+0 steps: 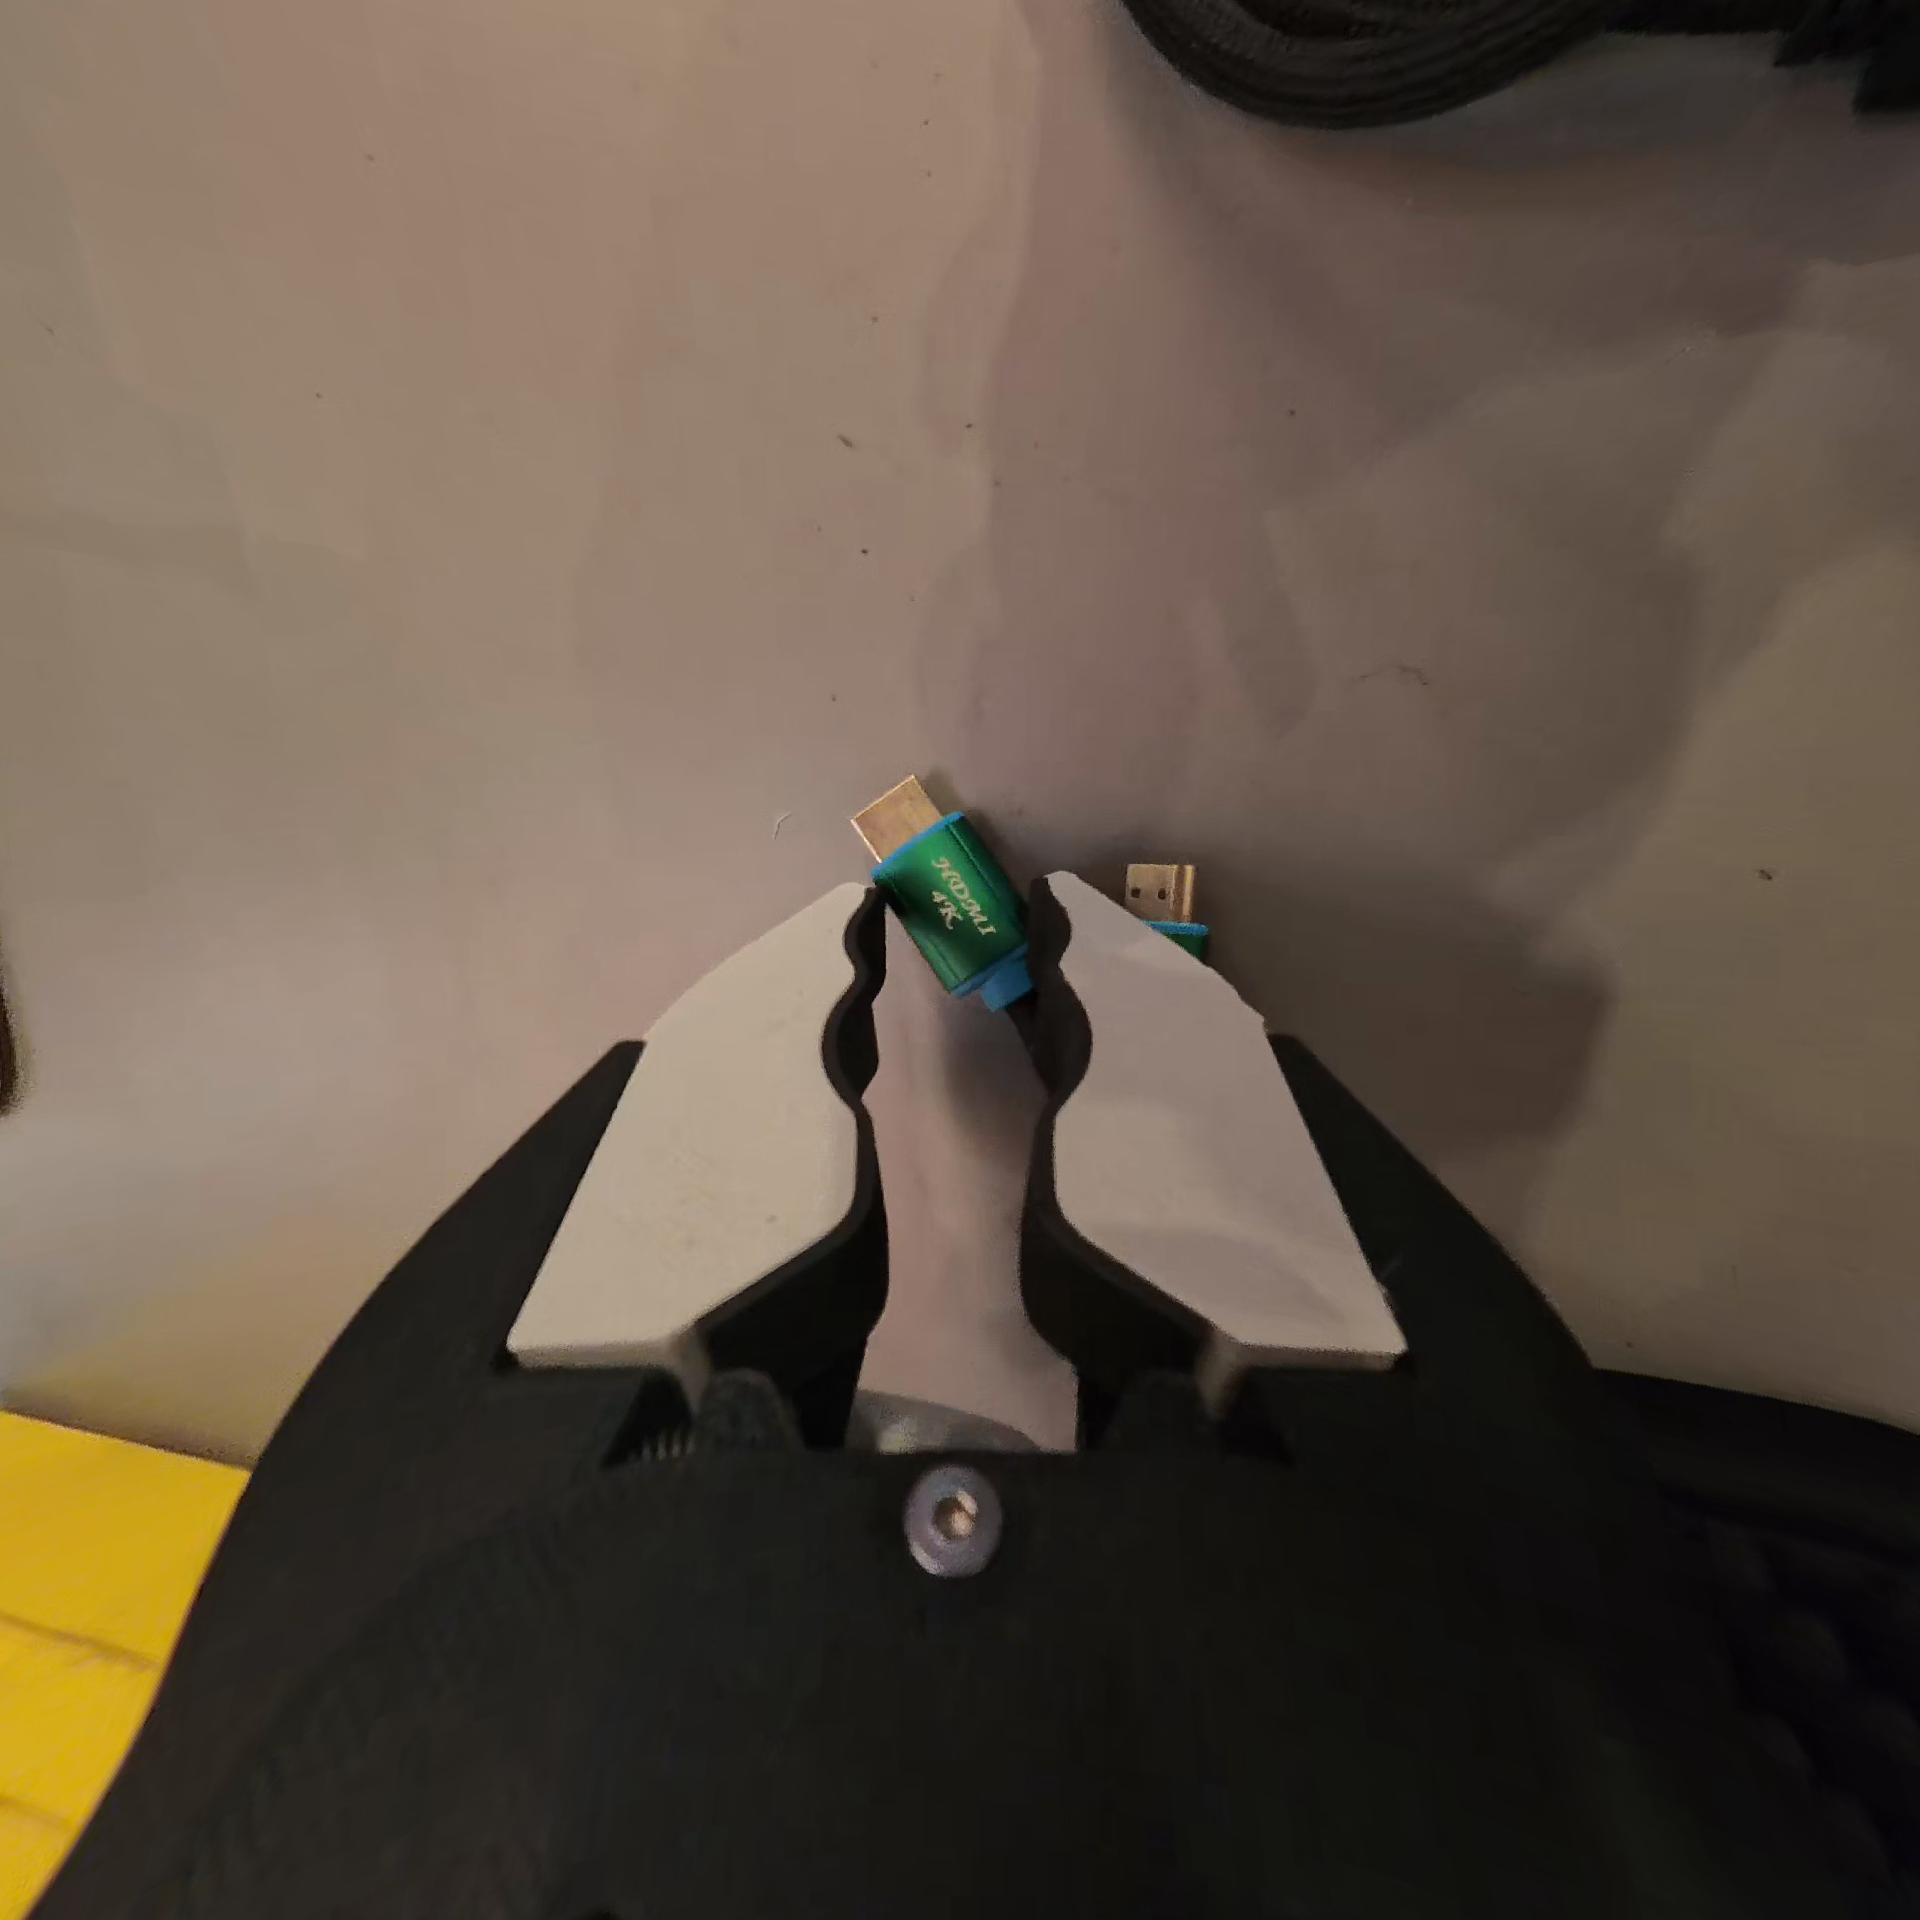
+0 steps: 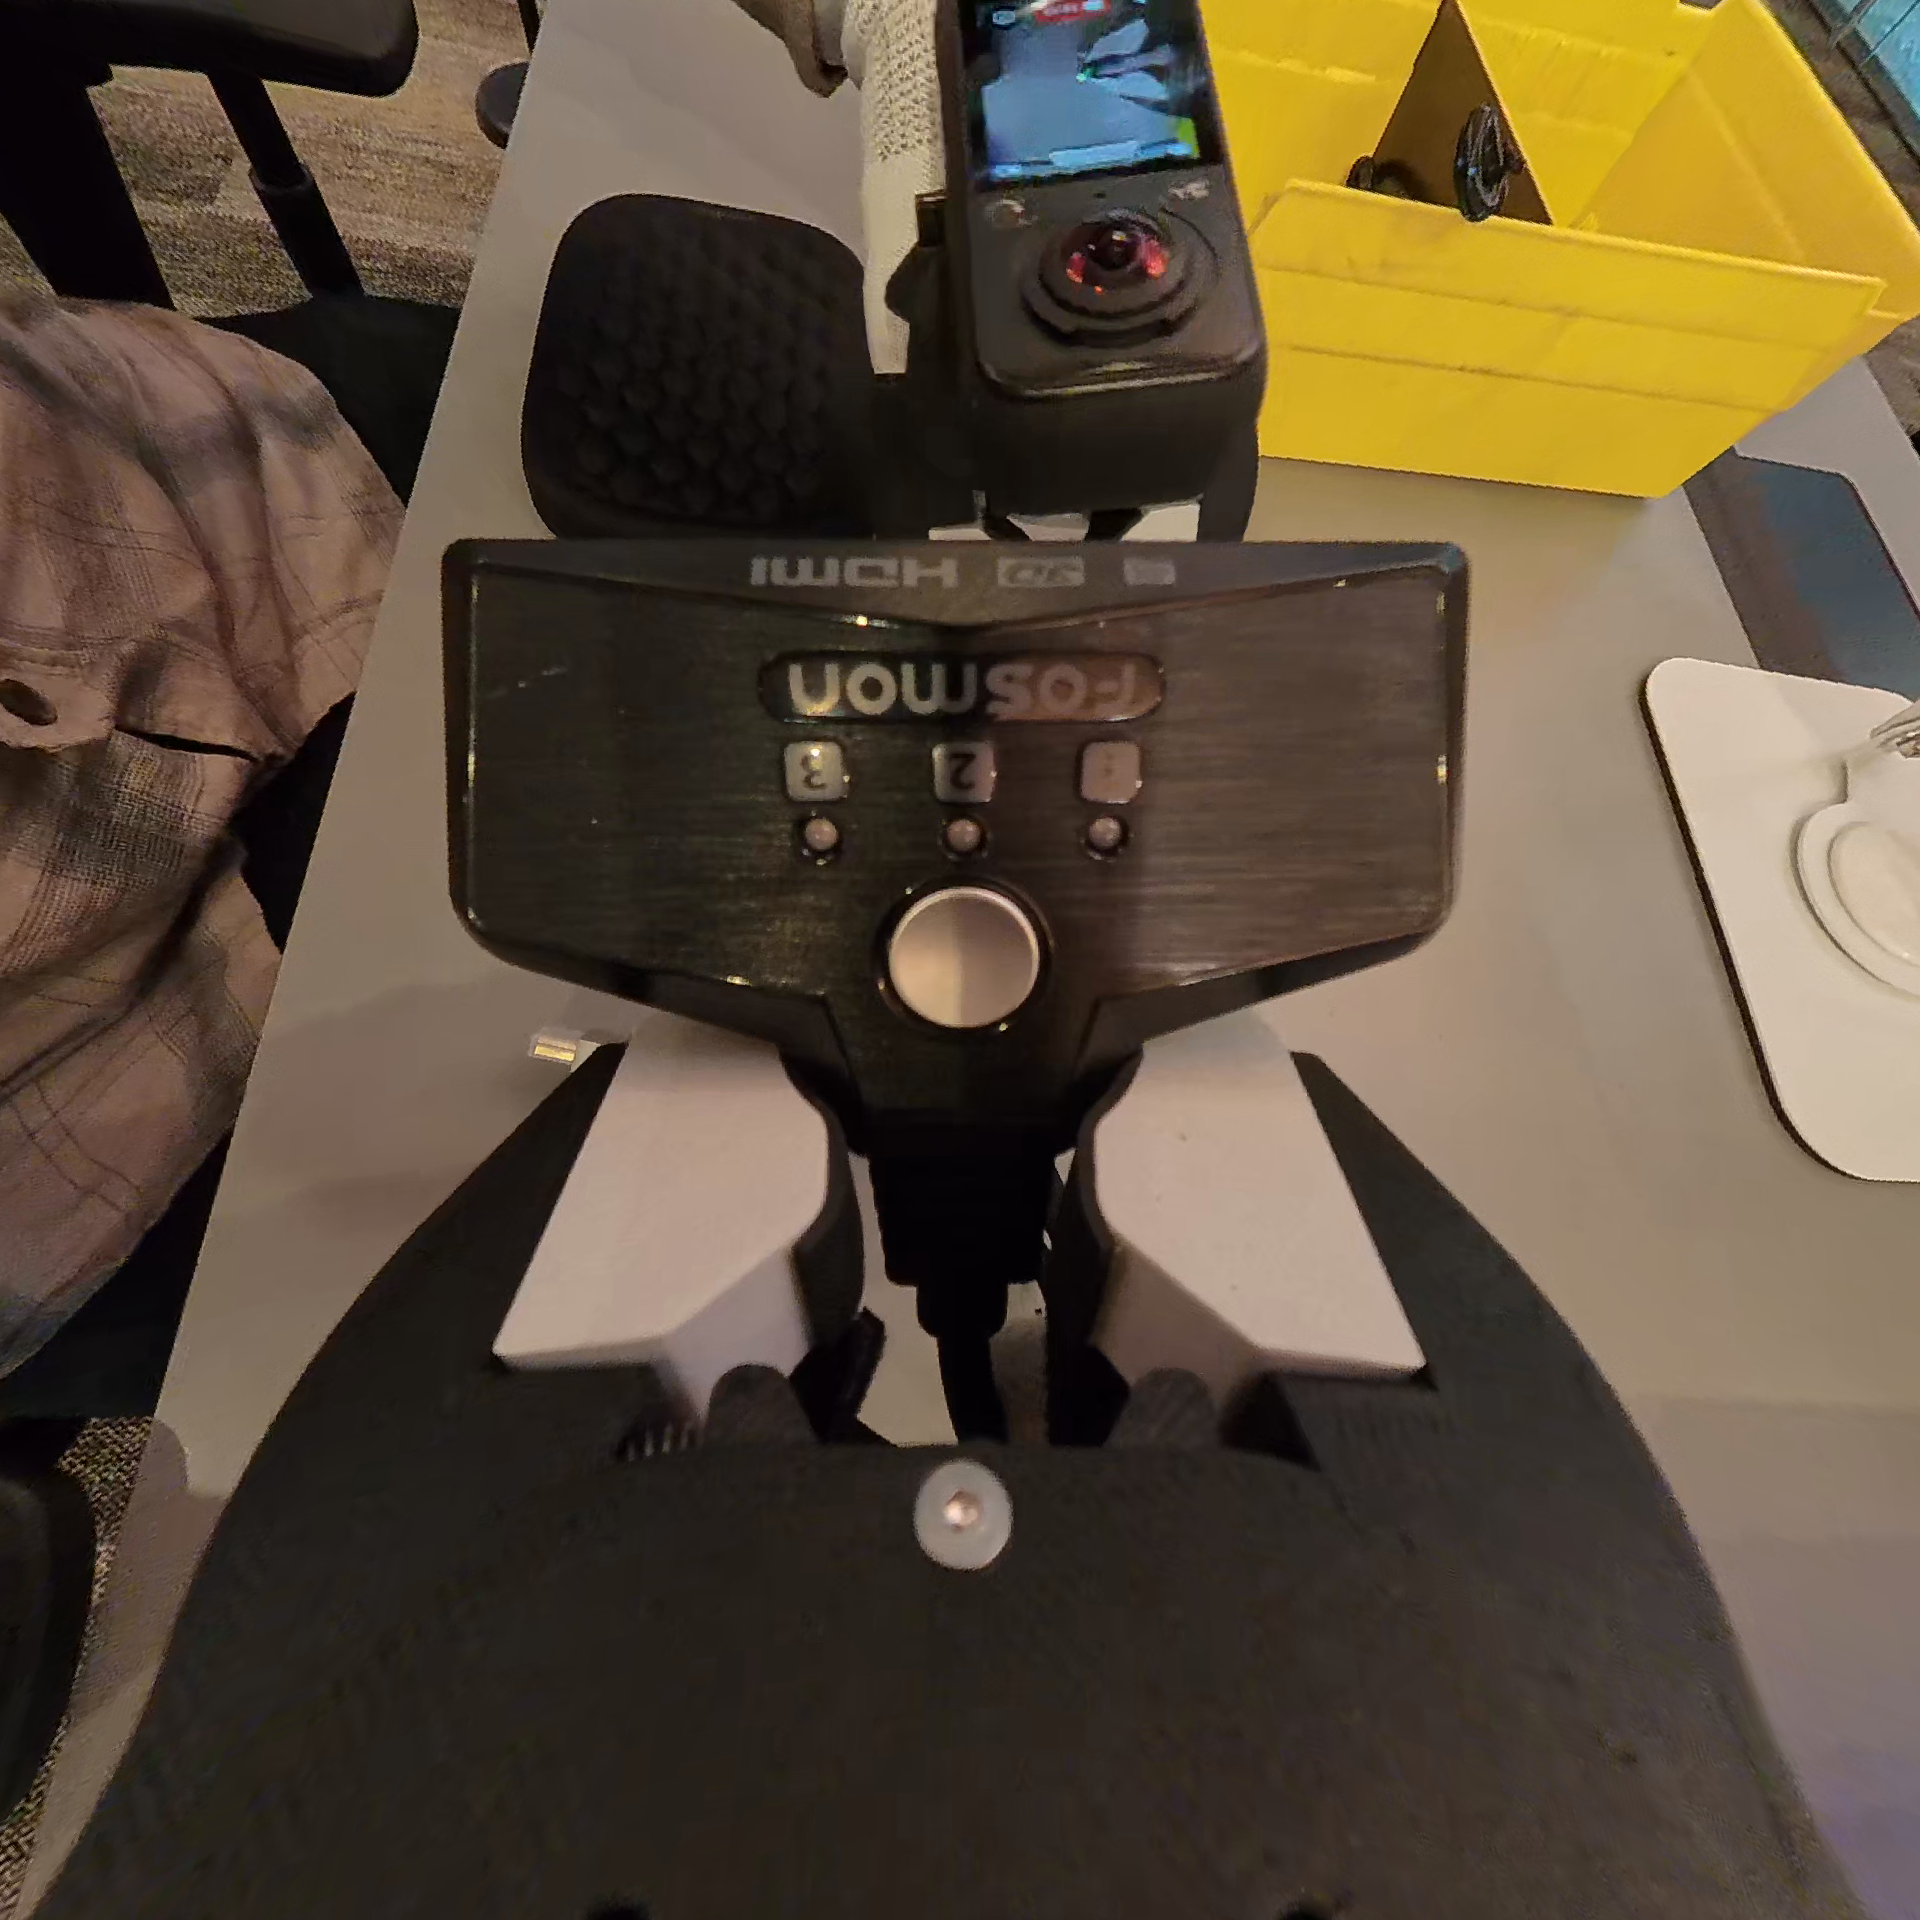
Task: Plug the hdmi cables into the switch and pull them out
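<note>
Grey table (image 1: 520,520): matte surface carrying everything in both views.
Left gripper (image 1: 956,914): white fingers with black pads, spread, with a green metal HDMI plug with blue collar and gold tip (image 1: 951,909) lying tilted between the tips; whether the pads touch it cannot be told.
Second green HDMI plug (image 1: 1169,904): just beside the right fingertip, partly hidden.
Right gripper (image 2: 961,1122): pressed onto the narrow stem of the black brushed-metal HDMI switch (image 2: 956,790).
Writing: the plug carries pale lettering; the switch carries a logo plate, printed marks and three numbered indicators above a round silver button (image 2: 964,958).
Right view only: yellow plastic bin (image 2: 1558,343) at the far right corner, white mat (image 2: 1745,831) at the right edge.
Left view only: both plugs' green shells.
</note>
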Demonstrator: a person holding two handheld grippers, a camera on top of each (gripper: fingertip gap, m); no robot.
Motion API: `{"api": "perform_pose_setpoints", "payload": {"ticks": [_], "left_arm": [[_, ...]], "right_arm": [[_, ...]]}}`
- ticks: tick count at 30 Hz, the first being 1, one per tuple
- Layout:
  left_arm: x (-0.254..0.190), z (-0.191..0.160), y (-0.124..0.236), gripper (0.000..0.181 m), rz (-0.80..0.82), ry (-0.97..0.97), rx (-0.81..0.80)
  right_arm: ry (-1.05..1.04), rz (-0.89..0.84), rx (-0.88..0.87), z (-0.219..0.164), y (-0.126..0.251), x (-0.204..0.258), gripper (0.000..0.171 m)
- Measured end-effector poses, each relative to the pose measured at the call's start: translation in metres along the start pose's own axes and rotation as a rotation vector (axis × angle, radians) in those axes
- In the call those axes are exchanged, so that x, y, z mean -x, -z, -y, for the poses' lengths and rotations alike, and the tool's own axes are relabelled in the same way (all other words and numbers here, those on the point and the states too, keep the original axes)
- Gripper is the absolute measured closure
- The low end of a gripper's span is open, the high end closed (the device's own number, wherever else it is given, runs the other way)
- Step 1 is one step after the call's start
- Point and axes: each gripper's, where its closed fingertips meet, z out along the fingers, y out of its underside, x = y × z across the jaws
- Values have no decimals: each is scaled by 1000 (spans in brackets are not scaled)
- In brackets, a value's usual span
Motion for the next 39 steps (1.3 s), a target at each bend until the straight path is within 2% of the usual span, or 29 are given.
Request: {"api": "perform_pose_setpoints", "payload": {"ticks": [6, 15, 20, 25, 33, 39], "left_arm": [[-2, -1, 0, 156, -23, 53, -28], [-1, 0, 1, 157, 27, 11, 51], [2, 2, -1, 159, 8, 140, -44], [1, 1, -2, 159, -114, 324, -156], [0, 3, -1, 160, -159, 262, -146], [-7, 13, 15, 161, -257, 276, -213]], "right_arm": [[5, -3, -3, 2, 1, 0, 134], [9, -4, 1, 3, 1, 1, 134], [7, -4, -9, 3, 2, 0, 134], [3, 1, -3, 1, 0, 0, 134], [-9, 3, 0, -4, -2, -2, 134], [-16, 9, 16, -11, -7, -2, 134]]}}
